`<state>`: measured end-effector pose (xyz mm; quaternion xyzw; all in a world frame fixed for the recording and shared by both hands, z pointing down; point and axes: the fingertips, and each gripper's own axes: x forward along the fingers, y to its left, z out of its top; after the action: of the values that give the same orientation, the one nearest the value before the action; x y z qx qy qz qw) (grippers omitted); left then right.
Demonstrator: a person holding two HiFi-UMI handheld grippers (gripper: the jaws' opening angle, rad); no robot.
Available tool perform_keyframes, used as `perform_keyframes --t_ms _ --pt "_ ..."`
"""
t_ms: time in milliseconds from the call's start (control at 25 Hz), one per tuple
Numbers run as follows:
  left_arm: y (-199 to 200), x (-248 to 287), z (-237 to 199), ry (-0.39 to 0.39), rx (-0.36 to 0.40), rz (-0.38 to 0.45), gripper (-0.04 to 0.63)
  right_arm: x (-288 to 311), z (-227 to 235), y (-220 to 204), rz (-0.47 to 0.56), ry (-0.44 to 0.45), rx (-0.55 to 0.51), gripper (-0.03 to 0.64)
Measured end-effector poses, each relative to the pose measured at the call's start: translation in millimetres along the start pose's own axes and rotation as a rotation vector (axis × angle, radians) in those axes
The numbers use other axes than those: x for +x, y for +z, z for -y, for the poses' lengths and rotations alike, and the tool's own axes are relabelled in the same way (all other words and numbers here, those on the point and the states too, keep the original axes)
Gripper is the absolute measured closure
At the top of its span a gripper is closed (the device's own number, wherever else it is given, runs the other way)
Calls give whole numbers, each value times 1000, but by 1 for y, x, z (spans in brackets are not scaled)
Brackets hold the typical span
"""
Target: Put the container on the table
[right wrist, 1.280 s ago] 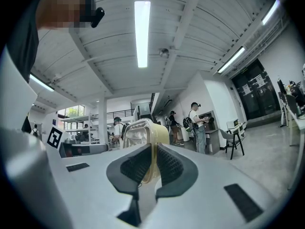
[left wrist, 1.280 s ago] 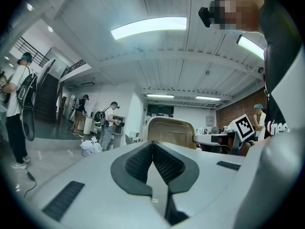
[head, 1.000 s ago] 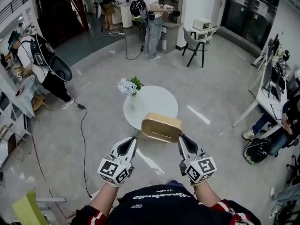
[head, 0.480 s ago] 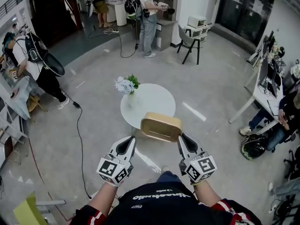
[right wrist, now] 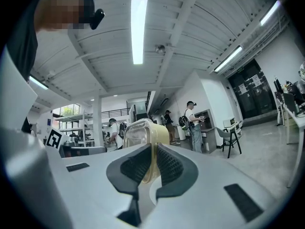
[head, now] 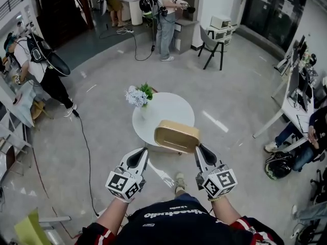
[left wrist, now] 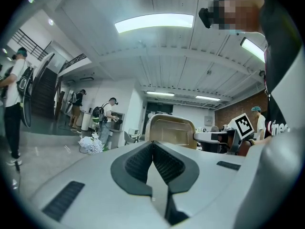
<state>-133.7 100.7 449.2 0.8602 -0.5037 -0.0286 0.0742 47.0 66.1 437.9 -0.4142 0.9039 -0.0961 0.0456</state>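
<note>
head view: container (head: 177,136), clamped at its rim by the right gripper (head: 200,149), was held in the air, overlapping the 5 o'clock edge of the round table (head: 168,108). left gripper (head: 141,154), at its 8 o'clock, had jaws together, empty. setting down remained.

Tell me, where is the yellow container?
The container hangs mid head view, clamped in the right gripper, just before the round white table.
</note>
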Motion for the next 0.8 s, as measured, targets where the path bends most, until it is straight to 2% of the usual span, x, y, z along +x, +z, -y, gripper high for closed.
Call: perform_keyframes --t_ms 800 --pt "39 193 -70 95 28 22 571 153 150 49 -7 123 12 568"
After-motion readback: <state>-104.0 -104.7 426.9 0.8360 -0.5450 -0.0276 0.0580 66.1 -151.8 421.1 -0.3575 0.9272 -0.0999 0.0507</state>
